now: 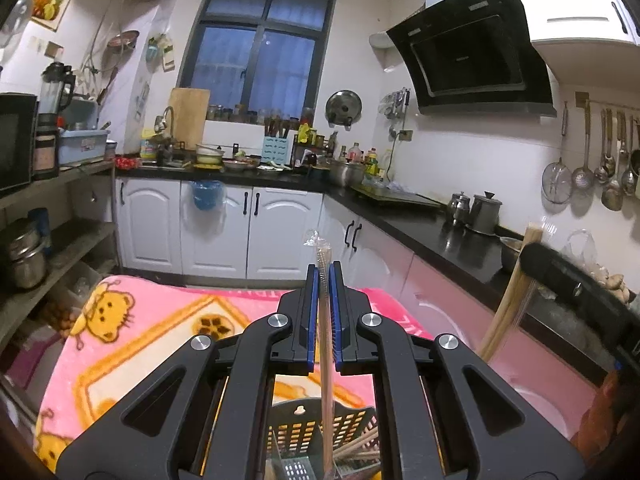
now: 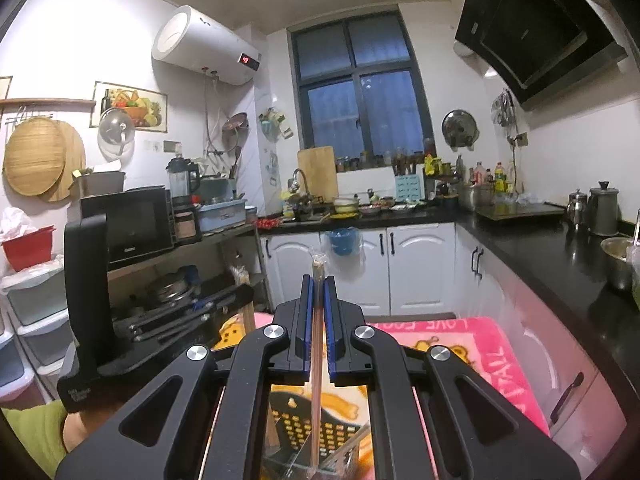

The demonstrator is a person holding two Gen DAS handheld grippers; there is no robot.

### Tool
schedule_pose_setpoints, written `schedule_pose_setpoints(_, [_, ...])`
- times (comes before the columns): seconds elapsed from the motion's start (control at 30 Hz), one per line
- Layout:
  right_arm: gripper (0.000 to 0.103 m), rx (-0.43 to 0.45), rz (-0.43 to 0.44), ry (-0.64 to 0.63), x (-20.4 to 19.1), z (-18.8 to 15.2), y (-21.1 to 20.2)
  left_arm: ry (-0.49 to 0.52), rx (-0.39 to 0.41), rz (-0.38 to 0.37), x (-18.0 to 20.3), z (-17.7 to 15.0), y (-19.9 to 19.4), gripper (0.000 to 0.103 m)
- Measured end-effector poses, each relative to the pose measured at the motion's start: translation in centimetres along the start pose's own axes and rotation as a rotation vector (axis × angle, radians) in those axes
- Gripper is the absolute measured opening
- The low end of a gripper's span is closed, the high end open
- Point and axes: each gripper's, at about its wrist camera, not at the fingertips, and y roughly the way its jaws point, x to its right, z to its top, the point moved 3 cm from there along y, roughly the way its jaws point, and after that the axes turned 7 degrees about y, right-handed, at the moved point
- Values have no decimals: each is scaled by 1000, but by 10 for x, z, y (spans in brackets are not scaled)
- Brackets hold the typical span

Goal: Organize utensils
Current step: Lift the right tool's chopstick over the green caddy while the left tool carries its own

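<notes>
Left gripper clamped on a wrapped straw brush, long axis running 12 to 6 through the jaws; right gripper likewise shut on a wrapped stick-like utensil, exact kind unclear. Utensil basket at 6 o'clock under both grippers, on the pink blanket, some chopsticks already inside. Lower ends point toward basket; both look about equally near.
</notes>
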Motion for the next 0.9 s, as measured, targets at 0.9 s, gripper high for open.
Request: schedule_pose_setpoints(0.9, [6, -21, -34, 7, 21, -35, 53, 94, -1, 39, 16, -48, 28, 3])
